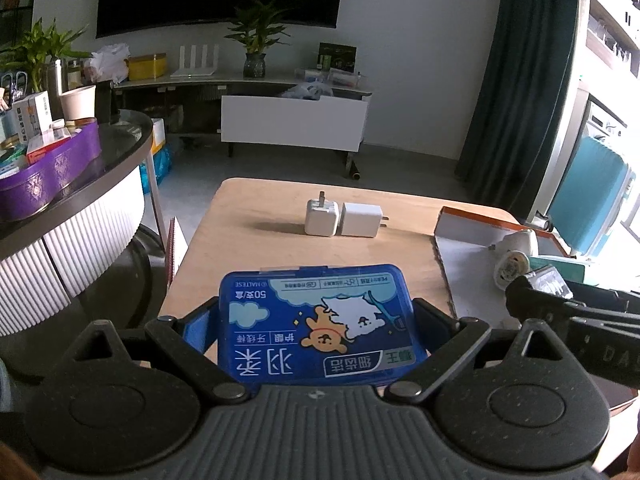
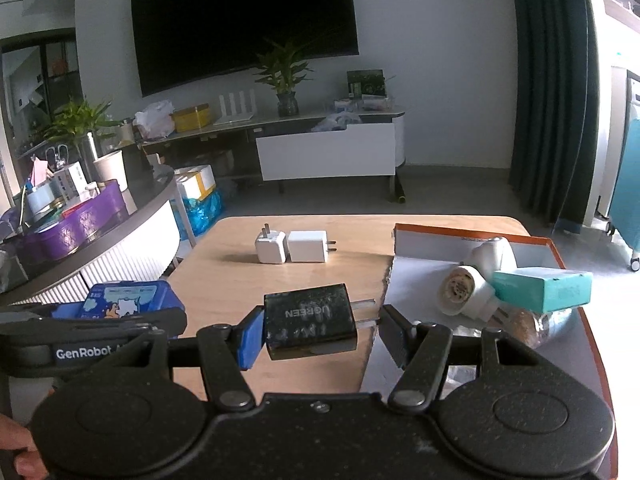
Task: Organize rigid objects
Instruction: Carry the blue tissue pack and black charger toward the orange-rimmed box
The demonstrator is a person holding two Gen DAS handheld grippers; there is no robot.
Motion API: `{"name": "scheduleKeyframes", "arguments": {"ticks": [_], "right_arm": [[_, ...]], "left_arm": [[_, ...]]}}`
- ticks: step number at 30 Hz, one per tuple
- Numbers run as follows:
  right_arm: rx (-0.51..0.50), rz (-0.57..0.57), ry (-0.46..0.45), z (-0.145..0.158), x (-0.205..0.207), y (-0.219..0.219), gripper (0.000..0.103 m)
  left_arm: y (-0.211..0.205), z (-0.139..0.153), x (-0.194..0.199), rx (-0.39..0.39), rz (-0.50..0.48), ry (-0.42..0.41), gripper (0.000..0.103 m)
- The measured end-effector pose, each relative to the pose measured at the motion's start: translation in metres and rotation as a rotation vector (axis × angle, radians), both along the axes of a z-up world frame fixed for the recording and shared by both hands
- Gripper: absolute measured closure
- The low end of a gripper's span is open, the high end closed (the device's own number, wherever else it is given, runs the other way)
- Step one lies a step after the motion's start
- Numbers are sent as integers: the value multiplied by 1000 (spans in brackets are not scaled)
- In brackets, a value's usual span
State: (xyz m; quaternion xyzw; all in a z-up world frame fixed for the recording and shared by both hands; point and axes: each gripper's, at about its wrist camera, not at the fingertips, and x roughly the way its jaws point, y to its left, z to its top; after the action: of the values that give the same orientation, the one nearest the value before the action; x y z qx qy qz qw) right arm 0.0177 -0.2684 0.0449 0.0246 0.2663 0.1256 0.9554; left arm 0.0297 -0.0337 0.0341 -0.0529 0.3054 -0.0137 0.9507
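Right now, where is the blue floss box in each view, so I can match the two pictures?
Left wrist view: the blue floss box sits bottom centre, between the fingers of the left hand-held gripper.
Right wrist view: the box is at the lower left edge.
Shared landmark: the two white chargers on the wooden table.

Left gripper (image 1: 316,316) points forward and down, its blue-padded fingers (image 1: 200,330) clamped at nine and three o'clock. Right gripper (image 2: 320,330) likewise tilted down, apparently gripping. A hand (image 2: 18,452) shows at seven o'clock.
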Motion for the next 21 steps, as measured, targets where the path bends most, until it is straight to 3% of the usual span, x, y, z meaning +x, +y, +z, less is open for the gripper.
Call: {"name": "scheduleKeyframes", "arguments": {"ticks": [21], "right_arm": [[19,-47,-16,1,-24,-20,30]], "left_arm": [[-16,1,-19,-5,-23,-17,4]]}}
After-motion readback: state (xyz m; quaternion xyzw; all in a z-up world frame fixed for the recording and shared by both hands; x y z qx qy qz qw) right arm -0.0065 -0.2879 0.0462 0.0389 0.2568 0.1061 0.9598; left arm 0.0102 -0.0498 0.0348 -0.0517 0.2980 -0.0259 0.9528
